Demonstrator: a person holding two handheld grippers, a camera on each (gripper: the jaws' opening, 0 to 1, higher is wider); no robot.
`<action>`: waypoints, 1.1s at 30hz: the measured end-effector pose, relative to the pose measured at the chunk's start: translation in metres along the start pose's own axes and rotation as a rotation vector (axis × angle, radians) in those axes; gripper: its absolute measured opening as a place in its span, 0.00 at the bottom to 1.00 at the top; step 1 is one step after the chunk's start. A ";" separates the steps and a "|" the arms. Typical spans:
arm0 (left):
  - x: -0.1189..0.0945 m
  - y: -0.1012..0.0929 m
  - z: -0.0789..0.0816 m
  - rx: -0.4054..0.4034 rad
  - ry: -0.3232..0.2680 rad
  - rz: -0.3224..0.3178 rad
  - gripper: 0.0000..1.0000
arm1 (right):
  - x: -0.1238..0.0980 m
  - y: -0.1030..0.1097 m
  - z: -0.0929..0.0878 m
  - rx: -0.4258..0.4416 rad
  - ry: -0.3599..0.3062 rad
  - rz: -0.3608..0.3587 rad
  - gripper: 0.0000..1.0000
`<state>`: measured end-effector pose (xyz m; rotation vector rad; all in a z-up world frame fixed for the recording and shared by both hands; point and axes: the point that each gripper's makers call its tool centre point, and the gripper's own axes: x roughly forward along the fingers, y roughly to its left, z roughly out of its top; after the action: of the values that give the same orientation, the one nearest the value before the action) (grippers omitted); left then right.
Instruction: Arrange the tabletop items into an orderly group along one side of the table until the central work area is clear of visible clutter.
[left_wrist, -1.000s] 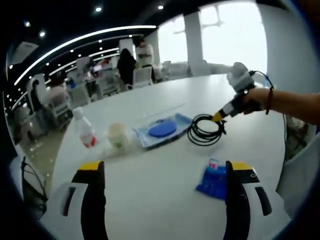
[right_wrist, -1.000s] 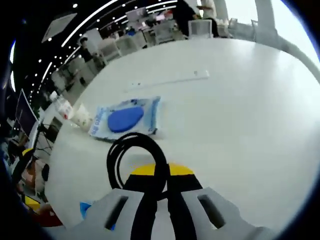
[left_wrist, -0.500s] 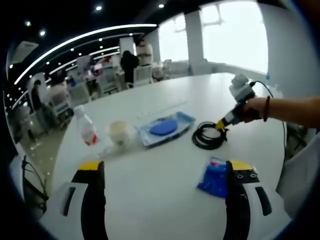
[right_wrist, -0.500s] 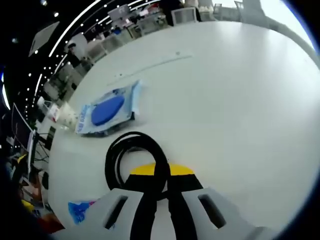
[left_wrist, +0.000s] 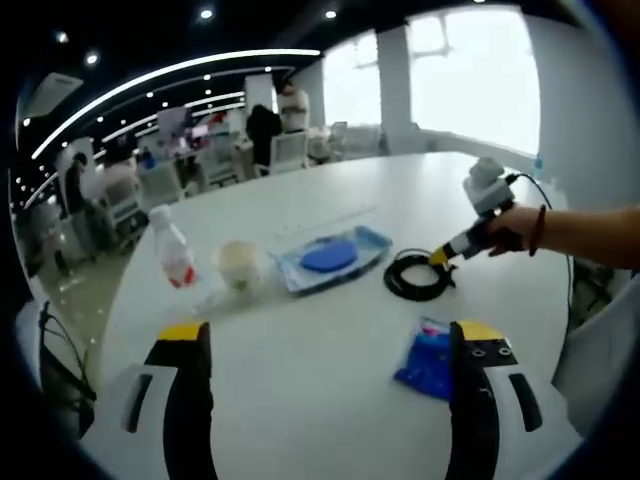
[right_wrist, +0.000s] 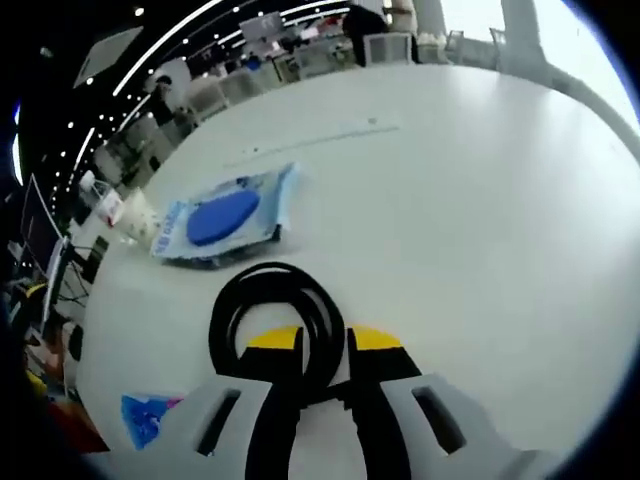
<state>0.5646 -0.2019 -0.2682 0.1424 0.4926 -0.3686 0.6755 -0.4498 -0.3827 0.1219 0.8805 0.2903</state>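
A large white round table (left_wrist: 330, 350) fills most of the left gripper view. The landmark here is a coiled black cable (left_wrist: 418, 276) lying flat on the tabletop.

In the left gripper view, the left gripper (left_wrist: 330, 345) hovers low over the near table edge, its 2 yellow-tipped black jaws spread wide apart with nothing between them. A small crumpled blue plastic packet (left_wrist: 430, 360) lies nearer the camera than the cable, just inside the right-hand jaw. Left of the cable lies a flat clear-and-blue plastic pack with a dark blue oval inside (left_wrist: 331, 258). Further left stands a pale translucent cup (left_wrist: 239, 265), and beyond that a clear plastic bottle with a red label (left_wrist: 174, 248), upright. A person's hand (left_wrist: 515, 228) with a dark wristband reaches in from the right, holding the right gripper (left_wrist: 440, 258), whose yellow tip meets the right side of the cable.

In the right gripper view, the right gripper (right_wrist: 325, 345) points down at the table. Its 2 yellow-tipped jaws stand slightly parted, with the near arc of the cable (right_wrist: 272, 315) passing between them; whether they actually pinch it cannot be told. The blue oval pack (right_wrist: 222, 220) lies just beyond the cable, near but not touching. The blue packet (right_wrist: 145, 415) lies to the lower left of the cable, well apart. Office chairs and desks stand in the background behind the table.
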 end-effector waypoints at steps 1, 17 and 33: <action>0.000 0.000 0.000 -0.002 0.000 -0.003 0.97 | 0.000 -0.002 0.005 -0.005 -0.017 -0.009 0.30; 0.000 -0.001 -0.001 0.017 0.002 -0.016 0.99 | -0.058 0.087 0.004 -0.302 -0.063 0.210 0.67; -0.002 0.004 0.002 0.019 -0.025 -0.011 0.96 | -0.070 0.147 -0.085 -0.560 0.142 0.353 0.62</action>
<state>0.5652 -0.1984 -0.2656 0.1531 0.4660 -0.3858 0.5377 -0.3314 -0.3516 -0.2697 0.8868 0.8716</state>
